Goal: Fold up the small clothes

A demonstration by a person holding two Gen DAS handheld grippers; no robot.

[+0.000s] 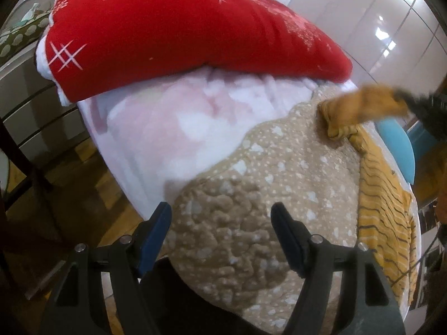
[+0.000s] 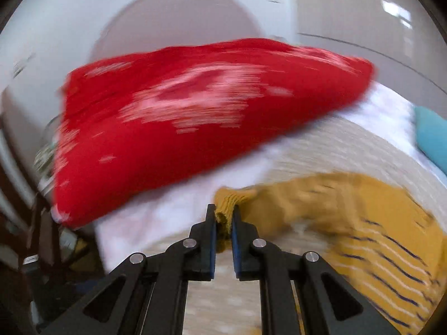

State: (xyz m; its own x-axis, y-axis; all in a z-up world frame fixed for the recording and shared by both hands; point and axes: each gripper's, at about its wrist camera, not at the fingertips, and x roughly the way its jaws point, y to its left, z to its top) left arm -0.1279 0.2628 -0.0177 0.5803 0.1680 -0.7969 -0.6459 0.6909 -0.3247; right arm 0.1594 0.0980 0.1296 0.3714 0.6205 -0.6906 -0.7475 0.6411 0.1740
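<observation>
A small mustard-yellow garment with dark and white stripes [image 1: 382,203] lies along the right side of a beige dotted bedspread [image 1: 279,173]. My right gripper [image 2: 223,217] is shut on a yellow edge of that garment [image 2: 363,237] and holds it lifted; from the left wrist view this raised, blurred end shows at the right [image 1: 360,109]. My left gripper [image 1: 220,223] is open and empty, hovering over the bedspread to the left of the garment.
A red cushion with white snowflake marks [image 1: 181,36] rests on a white-pink fluffy blanket [image 1: 167,128] at the far side of the bed. A turquoise item [image 1: 399,145] lies beyond the garment. Wooden floor and drawers [image 1: 33,97] are at left.
</observation>
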